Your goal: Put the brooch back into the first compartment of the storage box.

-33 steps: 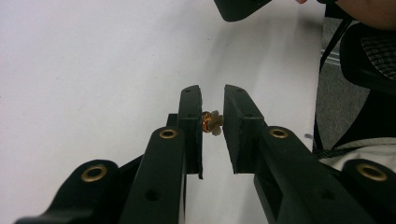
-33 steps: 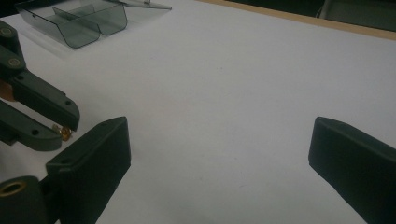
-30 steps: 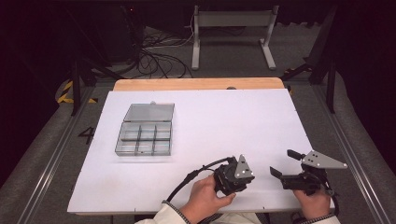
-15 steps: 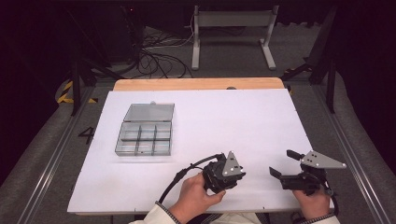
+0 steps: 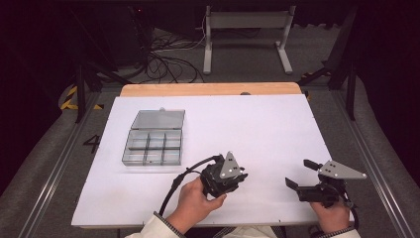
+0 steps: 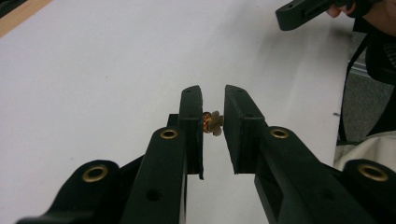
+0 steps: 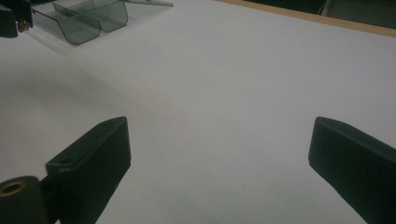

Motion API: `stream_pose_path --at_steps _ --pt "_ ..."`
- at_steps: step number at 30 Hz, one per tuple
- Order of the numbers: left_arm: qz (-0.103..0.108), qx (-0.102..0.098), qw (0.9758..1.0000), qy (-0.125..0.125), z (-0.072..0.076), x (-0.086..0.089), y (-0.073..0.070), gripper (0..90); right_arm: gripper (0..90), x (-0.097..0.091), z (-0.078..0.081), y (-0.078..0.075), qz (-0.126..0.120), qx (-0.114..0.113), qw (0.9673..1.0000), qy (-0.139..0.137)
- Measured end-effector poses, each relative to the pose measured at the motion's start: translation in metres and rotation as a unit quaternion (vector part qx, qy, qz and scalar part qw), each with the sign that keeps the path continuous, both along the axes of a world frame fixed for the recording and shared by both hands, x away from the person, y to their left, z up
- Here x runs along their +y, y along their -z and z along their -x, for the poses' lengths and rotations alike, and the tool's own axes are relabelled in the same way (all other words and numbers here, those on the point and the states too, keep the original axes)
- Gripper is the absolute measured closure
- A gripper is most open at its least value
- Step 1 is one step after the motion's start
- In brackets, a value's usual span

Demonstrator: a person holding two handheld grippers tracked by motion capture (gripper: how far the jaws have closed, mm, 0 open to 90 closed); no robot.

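My left gripper (image 6: 214, 100) is shut on a small part (image 6: 212, 122), brass-coloured on one side and cream on the other, pinched near the jaw tips. In the high view this gripper (image 5: 236, 178) hovers over the front middle of the white table (image 5: 257, 124), held by a hand. The right gripper (image 5: 300, 173) stands open at the front right, nothing between its jaws (image 7: 219, 140). A clear grey compartment box (image 5: 153, 141) with its lid folded back lies at the left; its corner (image 7: 84, 16) shows in the right gripper view, beside the left gripper's tip (image 7: 14, 18).
A wooden strip (image 5: 208, 89) runs along the table's far edge. Beyond it on the floor are cables (image 5: 163, 54) and a metal stand (image 5: 247, 29). Metal rails (image 5: 376, 163) flank both sides of the table.
The left hand has moved leftward and slightly up with the small part still in its jaws. The right gripper has stayed where it was.
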State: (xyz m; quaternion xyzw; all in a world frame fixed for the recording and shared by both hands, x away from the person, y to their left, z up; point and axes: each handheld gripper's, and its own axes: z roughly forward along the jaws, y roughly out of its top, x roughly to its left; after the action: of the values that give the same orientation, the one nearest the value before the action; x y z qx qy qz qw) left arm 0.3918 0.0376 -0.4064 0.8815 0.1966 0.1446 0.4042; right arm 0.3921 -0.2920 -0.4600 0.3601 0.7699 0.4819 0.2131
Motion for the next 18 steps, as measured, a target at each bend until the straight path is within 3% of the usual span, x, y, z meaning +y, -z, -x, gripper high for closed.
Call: stream_pose_path --at_steps 18 --pt "0.002 0.002 0.9982 -0.060 -0.018 0.050 -0.014 77.8 6.4 0.001 0.000 0.000 0.001 0.001 1.0000 -0.002"
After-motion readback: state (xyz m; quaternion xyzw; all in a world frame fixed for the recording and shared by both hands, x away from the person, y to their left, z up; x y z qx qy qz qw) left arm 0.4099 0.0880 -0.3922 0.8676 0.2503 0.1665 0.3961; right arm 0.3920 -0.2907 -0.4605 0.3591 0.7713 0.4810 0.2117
